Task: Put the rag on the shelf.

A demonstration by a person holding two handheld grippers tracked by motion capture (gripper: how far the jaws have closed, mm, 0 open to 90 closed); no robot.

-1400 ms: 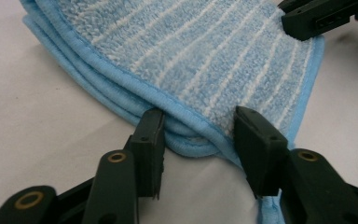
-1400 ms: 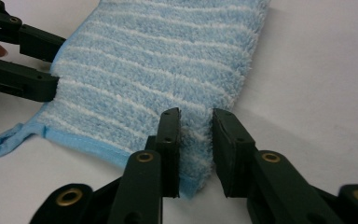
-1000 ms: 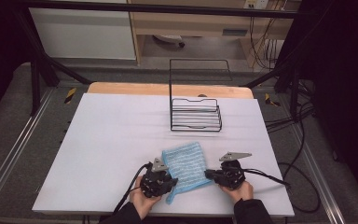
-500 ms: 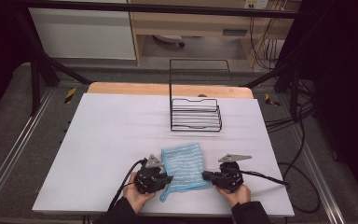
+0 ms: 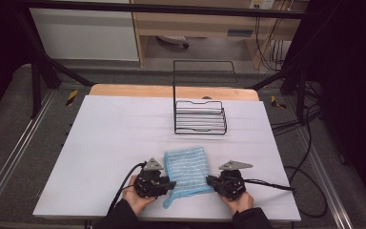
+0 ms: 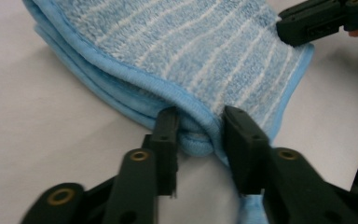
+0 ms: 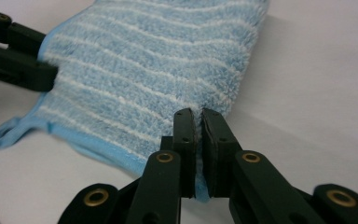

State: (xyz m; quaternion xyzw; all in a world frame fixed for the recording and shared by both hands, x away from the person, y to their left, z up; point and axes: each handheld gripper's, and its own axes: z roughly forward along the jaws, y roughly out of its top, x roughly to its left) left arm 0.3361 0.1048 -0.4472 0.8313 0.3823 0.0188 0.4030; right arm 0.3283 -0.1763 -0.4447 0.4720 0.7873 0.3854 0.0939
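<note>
The folded blue striped cloth point(image 5: 187, 172) lay on the white table point(image 5: 109, 143) near its front edge, at about 6 o'clock from the black wire rack point(image 5: 200, 118) and well apart from it. A small loop stuck out from its near left corner.

Your left gripper point(image 6: 199, 128) sat at 9 o'clock of the cloth, jaws partly spread around the bunched hem, both touching it but not squeezed flat.

Your right gripper point(image 7: 197, 122) came in from 3 o'clock, jaws pressed nearly together, pinching the cloth's near right edge.

Your hands point(image 5: 140, 200) rested behind both tools at the table's front edge.
</note>
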